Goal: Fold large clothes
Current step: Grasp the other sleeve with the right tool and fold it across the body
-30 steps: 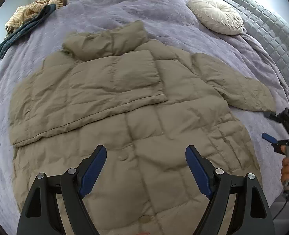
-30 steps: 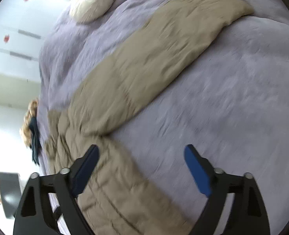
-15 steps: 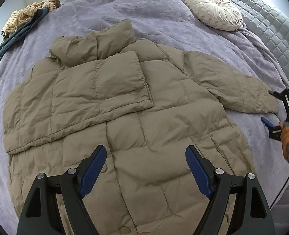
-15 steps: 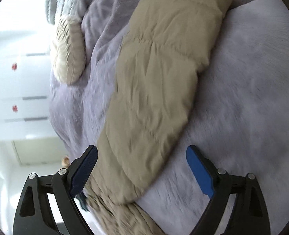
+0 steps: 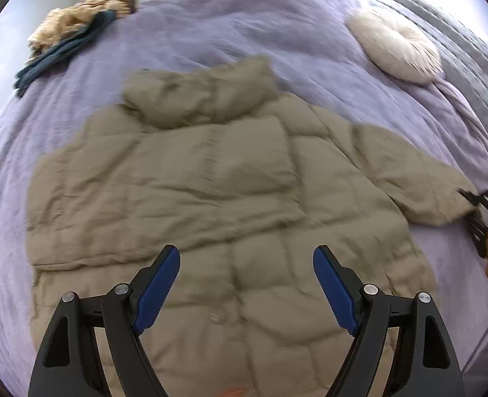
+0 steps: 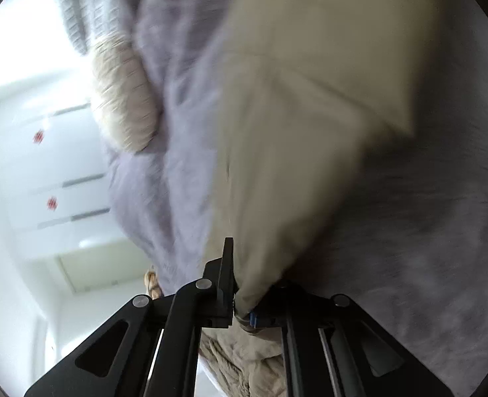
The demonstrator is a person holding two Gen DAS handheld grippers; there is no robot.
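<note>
On the purple bed (image 5: 211,33) your khaki jacket (image 5: 217,198) lies flat w/ 1 sleeve (image 5: 419,188) stretched right. Your right gripper (image 6: 235,307) is clamped on that sleeve's cuff; your left gripper (image 5: 246,284) hovers wide apart over the near hem.

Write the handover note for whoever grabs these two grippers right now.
Left gripper: open, holding nothing, above the lower front of the tan puffer jacket.
Right gripper: shut on the cuff of the outstretched sleeve.
Jacket lies flat on the purple bedspread, collar away from you.
Done: other sleeve already folded across the chest.
Left: probably fold this sleeve in, then the body.
</note>
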